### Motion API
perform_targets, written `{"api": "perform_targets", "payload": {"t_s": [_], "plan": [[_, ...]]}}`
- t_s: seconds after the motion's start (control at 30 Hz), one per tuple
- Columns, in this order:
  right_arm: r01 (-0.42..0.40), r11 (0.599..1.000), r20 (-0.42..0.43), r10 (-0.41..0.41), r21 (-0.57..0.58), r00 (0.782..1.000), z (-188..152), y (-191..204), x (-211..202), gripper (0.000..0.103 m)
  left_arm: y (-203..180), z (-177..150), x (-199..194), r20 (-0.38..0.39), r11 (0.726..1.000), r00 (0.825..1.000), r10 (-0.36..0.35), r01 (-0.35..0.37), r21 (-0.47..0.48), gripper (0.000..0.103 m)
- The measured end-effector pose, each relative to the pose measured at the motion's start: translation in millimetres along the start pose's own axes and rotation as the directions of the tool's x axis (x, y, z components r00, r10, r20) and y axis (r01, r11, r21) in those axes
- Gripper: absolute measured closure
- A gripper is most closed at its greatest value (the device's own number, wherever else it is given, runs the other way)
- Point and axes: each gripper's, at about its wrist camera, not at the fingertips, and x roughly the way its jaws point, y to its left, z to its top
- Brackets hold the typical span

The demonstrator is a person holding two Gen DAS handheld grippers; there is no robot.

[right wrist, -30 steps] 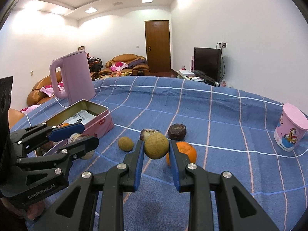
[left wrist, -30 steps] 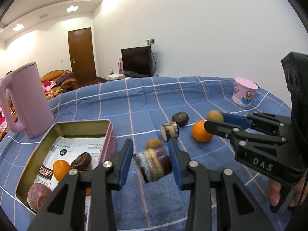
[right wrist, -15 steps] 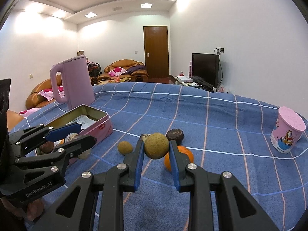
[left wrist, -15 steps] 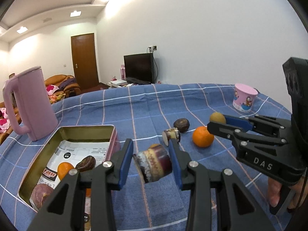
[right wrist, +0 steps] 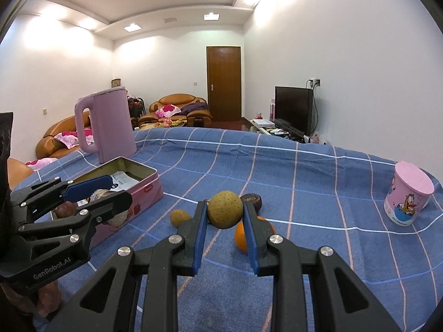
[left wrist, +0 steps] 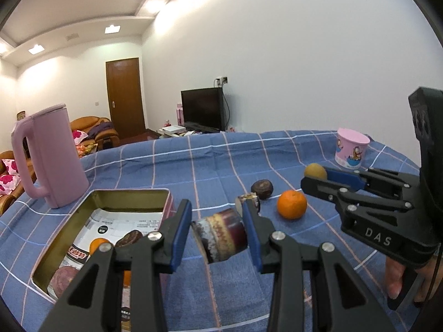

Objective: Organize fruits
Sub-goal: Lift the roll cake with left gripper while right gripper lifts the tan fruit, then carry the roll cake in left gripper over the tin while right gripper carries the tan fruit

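Over the last second both of our grippers have risen from the blue checked cloth [left wrist: 210, 166] — the fruit on it now sits lower and farther off in both views, and more ceiling shows. Nothing slipped: each piece sits between its pads just as it did a second ago. We judge both picks done, with the carry to the pink tin [left wrist: 166, 193] under way.

The left gripper [left wrist: 218, 235] is closed about halfway on a cut purple fruit chunk [left wrist: 221, 235], its pale cut rim turned towards the left pad, and it fills the gap from pad to pad. The tin lies just left of and below it, already holding a small orange [left wrist: 97, 244] and some dark fruit.

The right gripper [right wrist: 224, 218] is closed narrowly on a rough brown-green round fruit [right wrist: 224, 212], pinched at the fingertips with most of the ball standing above the pads — a shallow hold, we judge, that could roll out if jolted. The tin is to its far left.

On the cloth remain an orange [left wrist: 292, 204], a dark round fruit [left wrist: 262, 189], another cut chunk [left wrist: 249, 203] and a small brown-green fruit [right wrist: 180, 217].
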Motion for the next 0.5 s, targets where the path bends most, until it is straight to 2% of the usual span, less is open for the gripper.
{"api": "perform_targets", "payload": {"t_s": [0.2, 0.5], "plan": [[0.003, 1.0, 0.01, -0.003, -0.01, 1.0, 0.2, 1.1, -1.4, 0.075, 0.8, 0.7, -1.8, 0.014, 1.0, 1.0, 0.005, -0.005, -0.005, 0.063], [-0.012, 0.999, -0.019, 0.011, -0.04, 1.0, 1.5, 9.4, 4.2, 0.075, 4.7, -0.2, -1.2, -0.01, 1.0, 1.0, 0.024, -0.024, -0.005, 0.063]]}}
